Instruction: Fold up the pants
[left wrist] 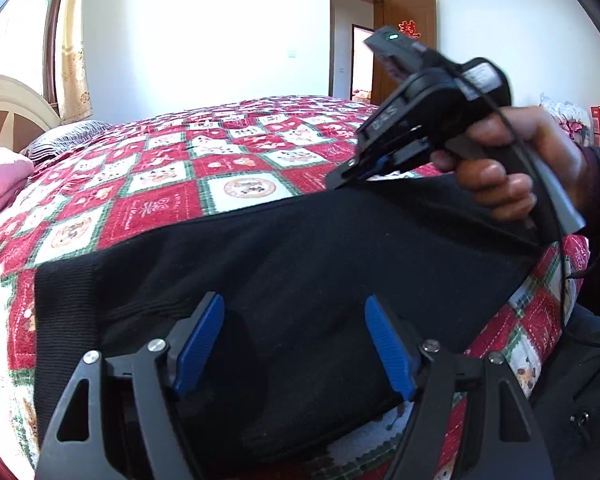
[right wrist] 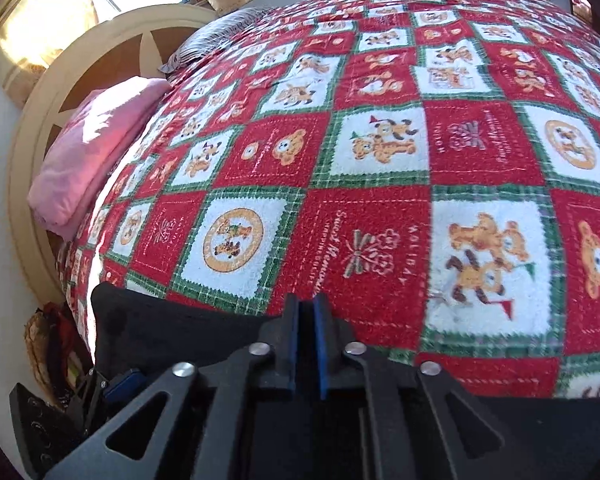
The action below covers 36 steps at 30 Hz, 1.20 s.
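Black knit pants [left wrist: 300, 248] lie flat along the near edge of the bed, on the red-white-green checked quilt [right wrist: 380, 160]. Left gripper [left wrist: 296, 340]: blue-padded jaws spread wide, over the pants' near edge, gripping nothing. Right gripper [right wrist: 307, 344]: jaws pinched together on the far edge of the black fabric. Folded pink blanket [right wrist: 96, 152] sits at the headboard end.

My left gripper [left wrist: 294, 344] splayed wide at lower centre; right gripper [right wrist: 307, 344] pinched tight, fist-held.
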Tool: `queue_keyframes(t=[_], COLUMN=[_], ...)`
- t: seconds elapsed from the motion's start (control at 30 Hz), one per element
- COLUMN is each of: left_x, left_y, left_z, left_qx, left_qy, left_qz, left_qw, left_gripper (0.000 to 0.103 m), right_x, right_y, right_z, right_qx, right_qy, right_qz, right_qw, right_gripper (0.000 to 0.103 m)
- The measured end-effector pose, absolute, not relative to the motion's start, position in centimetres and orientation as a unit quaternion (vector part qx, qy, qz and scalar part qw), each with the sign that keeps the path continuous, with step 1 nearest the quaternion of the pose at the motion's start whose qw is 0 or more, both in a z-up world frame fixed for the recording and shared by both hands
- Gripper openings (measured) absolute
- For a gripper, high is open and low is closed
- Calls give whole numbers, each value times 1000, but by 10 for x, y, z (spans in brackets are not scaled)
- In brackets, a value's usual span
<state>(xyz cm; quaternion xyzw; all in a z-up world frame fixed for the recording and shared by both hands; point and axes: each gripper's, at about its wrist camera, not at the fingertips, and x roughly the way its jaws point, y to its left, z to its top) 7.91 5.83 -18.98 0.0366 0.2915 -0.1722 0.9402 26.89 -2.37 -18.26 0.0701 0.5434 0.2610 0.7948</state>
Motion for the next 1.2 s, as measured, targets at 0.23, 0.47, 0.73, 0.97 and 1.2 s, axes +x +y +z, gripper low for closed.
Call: queue_keyframes(t=[0.23, 0.47, 0.73, 0.97, 1.2], left_x=[77, 85, 80, 98, 100], left_y=[84, 106, 150, 191, 169], left_z=[-178, -187, -169, -198, -191], left_qx=[32, 6, 8, -100, -78], left_qy=[275, 295, 271, 322, 321], left_qz=[-126, -92, -16, -20, -27], left_qw=[953, 951, 962, 941, 944], left_gripper=[82, 85, 85, 79, 56], right_x=[198, 150, 143, 136, 131], right_y=[-43, -45, -69, -69, -71], right_z=[-139, -180, -175, -177, -179], right_qx=[-36, -115, -71, -73, -68], right_qy=[471, 470, 454, 430, 419], right_qz=[255, 243, 249, 251, 248], right_qw=[844, 841, 853, 864, 871], right_gripper=[37, 39, 44, 46, 47])
